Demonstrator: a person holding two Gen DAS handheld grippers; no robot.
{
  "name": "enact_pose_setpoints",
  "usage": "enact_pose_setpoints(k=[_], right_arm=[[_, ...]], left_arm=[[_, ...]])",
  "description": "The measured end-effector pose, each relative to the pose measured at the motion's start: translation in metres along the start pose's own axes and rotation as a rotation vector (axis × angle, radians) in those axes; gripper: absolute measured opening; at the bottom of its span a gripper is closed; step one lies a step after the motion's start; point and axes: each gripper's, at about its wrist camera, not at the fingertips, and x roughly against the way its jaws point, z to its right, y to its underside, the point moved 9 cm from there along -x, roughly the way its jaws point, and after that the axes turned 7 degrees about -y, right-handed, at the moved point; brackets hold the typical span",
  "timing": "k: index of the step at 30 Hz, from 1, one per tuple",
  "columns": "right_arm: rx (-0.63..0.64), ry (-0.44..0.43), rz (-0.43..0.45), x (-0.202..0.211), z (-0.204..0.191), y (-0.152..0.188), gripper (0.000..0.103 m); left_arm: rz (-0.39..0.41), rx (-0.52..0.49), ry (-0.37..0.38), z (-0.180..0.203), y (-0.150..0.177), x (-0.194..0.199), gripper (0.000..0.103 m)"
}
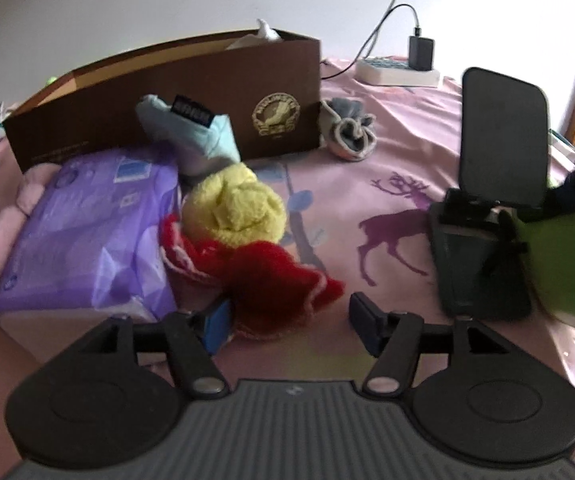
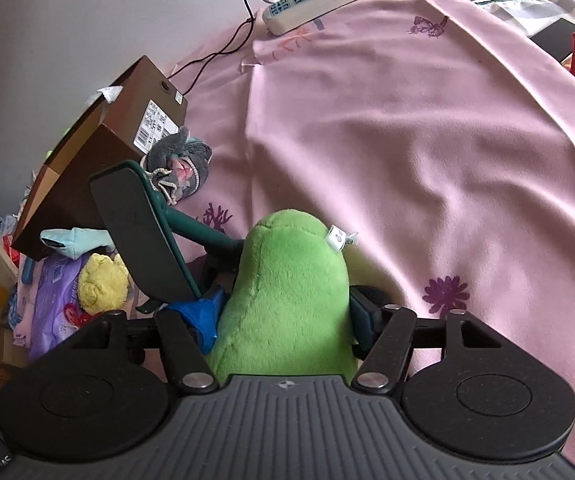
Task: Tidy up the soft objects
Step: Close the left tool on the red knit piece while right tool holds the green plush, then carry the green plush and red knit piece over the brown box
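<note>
While the pink-clothed surface (image 2: 427, 152) lies strewn with soft things, the sorting looks barely begun.

The open-topped brown box (image 1: 167, 92) stands at the back, seemingly the place for them, with only a scrap of white showing inside. In front of it lie a purple pack (image 1: 87, 232), then a yellow knit (image 1: 235, 208), a red knit (image 1: 271, 276), a pale blue sock (image 1: 195, 132) and a grey pouch (image 1: 347, 128). The green plush (image 2: 287, 280) fills the gap of the right tongs (image 2: 287, 316); I cannot tell whether the pads press it. The left tongs (image 1: 287, 316) gape wide and hold nothing, with the red knit just ahead. The next move likely calls for a firm grip and a lift over the box wall. A black phone stand (image 1: 503, 140) just beside the plush crowds that path. The cloth's right half is bare, and the surface drops off beside the purple pack.
</note>
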Motion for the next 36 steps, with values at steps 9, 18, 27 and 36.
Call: enact_pose_setpoints(k=[9, 18, 27, 36], right_arm=[[0.049, 0.045, 0.052, 0.029, 0.001, 0.009, 0.044], [0.107, 0.038, 0.163, 0.067, -0.014, 0.001, 0.044], [0.221, -0.04, 0.306, 0.1, -0.057, -0.015, 0.044], [0.32, -0.171, 0.38, 0.112, -0.106, -0.035, 0.044]], left_arm=[[0.005, -0.007, 0.044, 0.002, 0.0, 0.006, 0.022], [0.024, -0.004, 0.11, 0.002, 0.009, 0.03, 0.002], [0.118, -0.038, 0.116, 0.002, 0.005, 0.062, 0.001], [0.213, 0.053, 0.141, -0.019, -0.021, 0.097, 0.0]])
